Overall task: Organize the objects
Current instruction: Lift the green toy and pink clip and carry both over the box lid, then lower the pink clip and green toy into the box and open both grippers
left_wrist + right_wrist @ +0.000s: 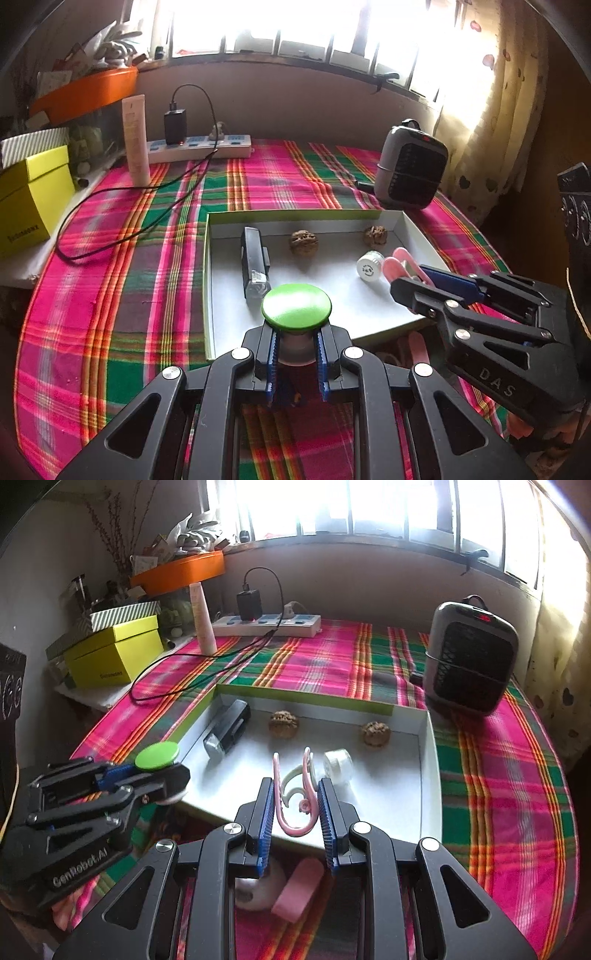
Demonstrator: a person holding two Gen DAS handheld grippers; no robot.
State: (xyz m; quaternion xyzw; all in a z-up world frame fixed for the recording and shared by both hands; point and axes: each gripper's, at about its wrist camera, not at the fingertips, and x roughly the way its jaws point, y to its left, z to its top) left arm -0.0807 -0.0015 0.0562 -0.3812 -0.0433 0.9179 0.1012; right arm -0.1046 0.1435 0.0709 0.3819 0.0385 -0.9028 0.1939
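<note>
A white tray with a green rim (208,258) (430,760) lies on the plaid cloth. It holds a black stapler (253,262) (227,727), two walnuts (303,242) (283,723), and a small white jar (370,266) (338,766). My left gripper (295,347) (159,775) is shut on a green-capped bottle (296,306) (157,757) at the tray's near edge. My right gripper (295,812) (413,280) is shut on a pink and white hair clip (295,797) (400,264) over the tray's near side.
A grey heater (410,166) (471,657) stands at the back right. A power strip (199,146) with charger and cable, a cream tube (136,140) and yellow boxes (33,199) sit at the back left. A pink block (299,890) and a white object lie below my right gripper.
</note>
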